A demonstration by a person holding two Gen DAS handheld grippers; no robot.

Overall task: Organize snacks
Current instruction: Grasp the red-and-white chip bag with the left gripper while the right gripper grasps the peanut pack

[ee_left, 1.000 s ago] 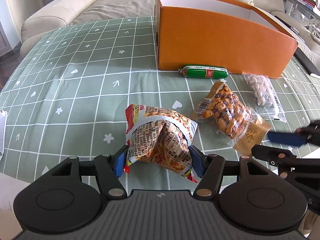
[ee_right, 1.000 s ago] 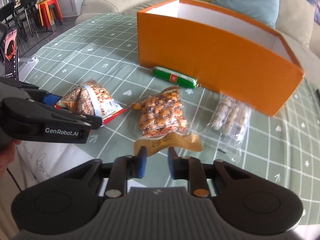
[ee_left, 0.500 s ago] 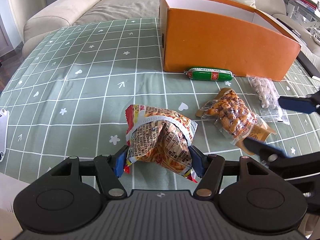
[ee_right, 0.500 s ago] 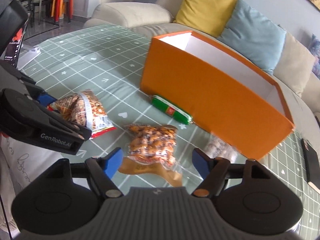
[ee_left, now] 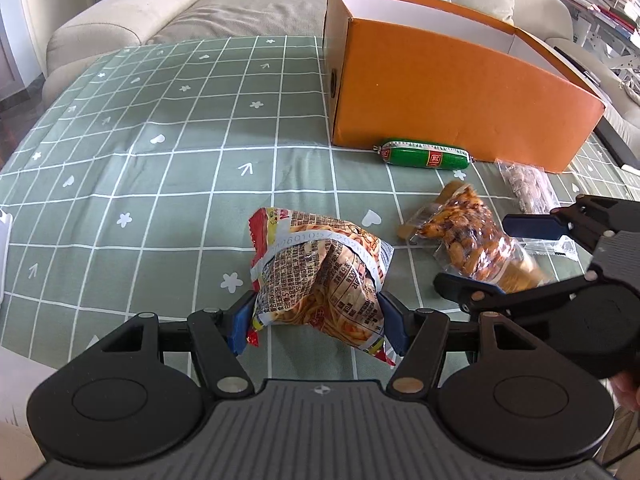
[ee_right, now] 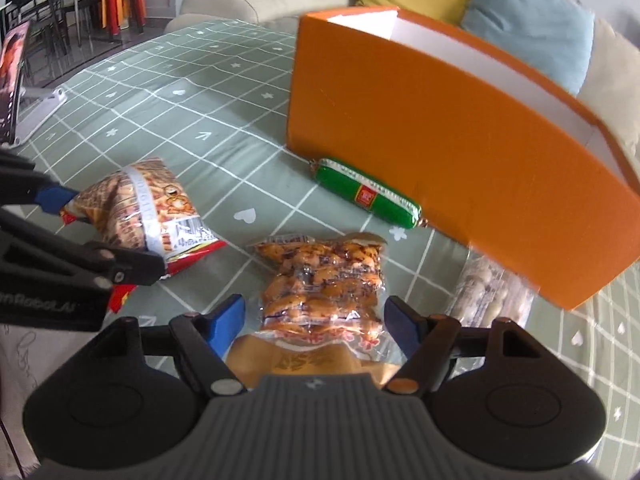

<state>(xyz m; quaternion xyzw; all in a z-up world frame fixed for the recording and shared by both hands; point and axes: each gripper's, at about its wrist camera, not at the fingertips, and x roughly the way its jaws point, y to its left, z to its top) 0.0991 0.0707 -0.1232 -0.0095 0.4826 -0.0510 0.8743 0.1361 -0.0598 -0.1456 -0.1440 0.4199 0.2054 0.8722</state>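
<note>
Two snack packs sit low in each wrist view, short of the orange box in the upper right: the left gripper is clamped on the noodle-snack bag, while the right gripper straddles the peanut pack, whose long axis runs straight away from it between pads that do not touch it. A second ago those right jaws were shut just short of the pack; now they are opening around it.
</note>
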